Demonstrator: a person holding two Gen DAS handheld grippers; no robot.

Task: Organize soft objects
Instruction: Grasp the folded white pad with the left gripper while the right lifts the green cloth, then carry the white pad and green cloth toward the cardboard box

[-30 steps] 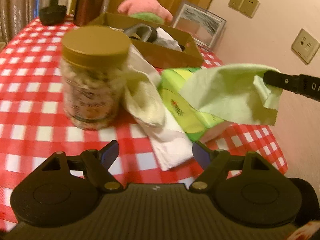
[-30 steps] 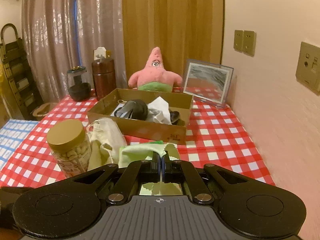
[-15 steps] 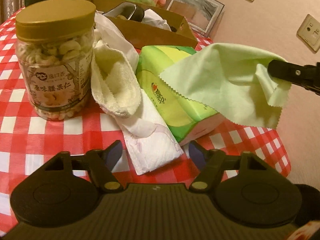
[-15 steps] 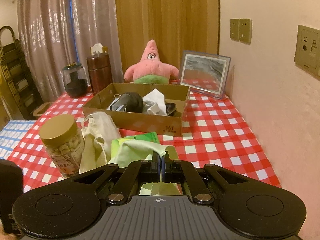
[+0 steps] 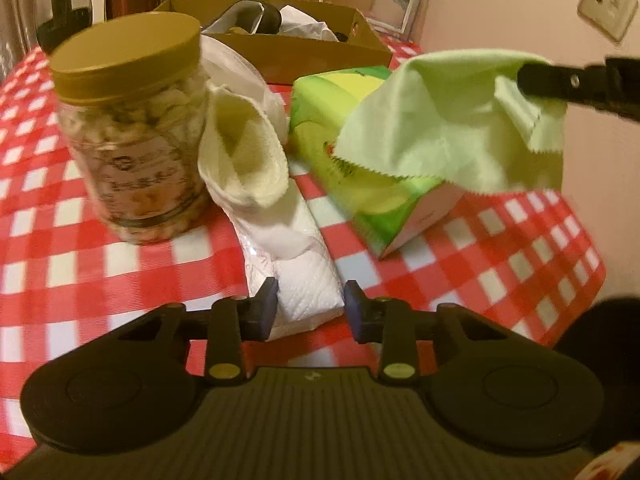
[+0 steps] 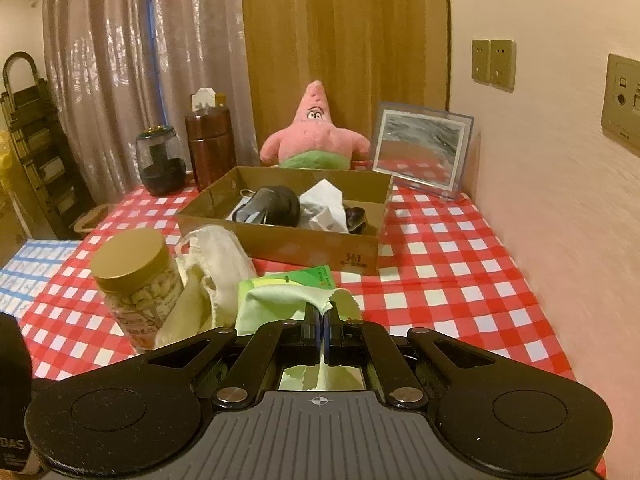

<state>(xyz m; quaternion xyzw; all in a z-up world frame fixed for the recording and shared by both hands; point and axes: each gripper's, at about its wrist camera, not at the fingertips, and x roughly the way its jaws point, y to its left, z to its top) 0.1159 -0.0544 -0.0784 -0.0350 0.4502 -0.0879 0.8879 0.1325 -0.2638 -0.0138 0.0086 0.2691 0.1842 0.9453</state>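
Note:
My right gripper (image 6: 322,316) is shut on a light green cloth (image 6: 276,300) and holds it in the air over the green tissue pack (image 5: 352,136). The cloth (image 5: 452,128) and the right gripper's fingers (image 5: 560,84) also show in the left wrist view. My left gripper (image 5: 310,304) is open, its jaws on either side of the near end of a white tissue packet (image 5: 300,272), not pressing it. A cream cloth pouch (image 5: 244,148) lies on that packet beside the nut jar (image 5: 132,128). The cardboard box (image 6: 280,236) holds several soft items.
A pink starfish plush (image 6: 314,136), a picture frame (image 6: 422,148), a brown canister (image 6: 208,144) and a dark glass jar (image 6: 160,164) stand behind the box. The wall (image 6: 560,200) runs along the table's right side. The red checked tablecloth (image 6: 440,280) covers the table.
My left gripper has moved forward and down to the white tissue packet and narrowed its jaws around it. My right gripper still holds the green cloth aloft, shifted slightly.

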